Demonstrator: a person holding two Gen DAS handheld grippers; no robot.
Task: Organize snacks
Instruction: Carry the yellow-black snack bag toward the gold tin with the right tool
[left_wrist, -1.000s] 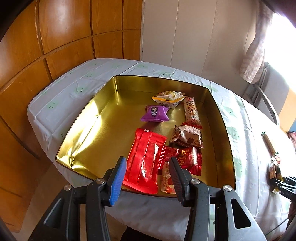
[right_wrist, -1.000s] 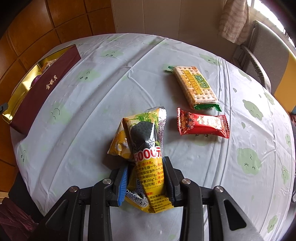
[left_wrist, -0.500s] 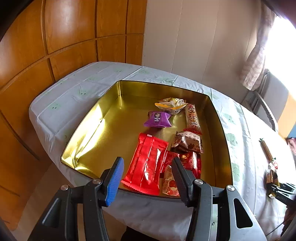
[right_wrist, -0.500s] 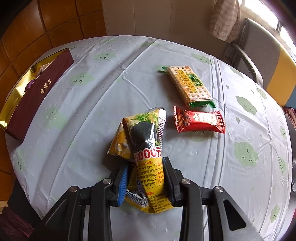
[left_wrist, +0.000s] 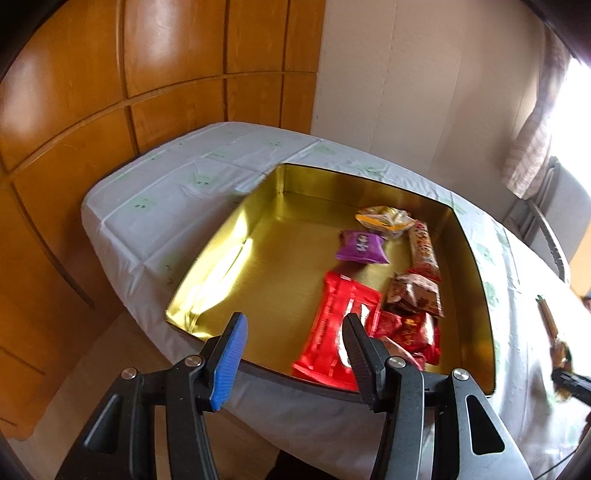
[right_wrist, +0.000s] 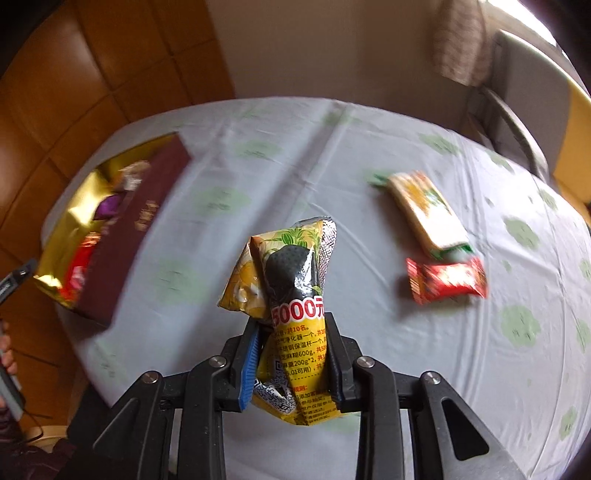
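Snacks already fill the right half of the gold tin (left_wrist: 229, 266) at our left — a big red packet (left_wrist: 332, 332), a purple sweet (left_wrist: 360, 248) and other wrapped pieces. Our left gripper (left_wrist: 291, 350) hovers over the tin's near rim, jaws spread wide, holding nothing. Our right gripper (right_wrist: 291, 354) is clamped on a yellow-and-black bag (right_wrist: 291, 288), lifted clear of the tablecloth (right_wrist: 332, 155). Further right, a cracker pack (right_wrist: 428, 214) and a red bar (right_wrist: 447, 280) lie on the cloth. We judge the bag is mid-carry — next it must swing left over the tin wall and drop into the bare gold floor.
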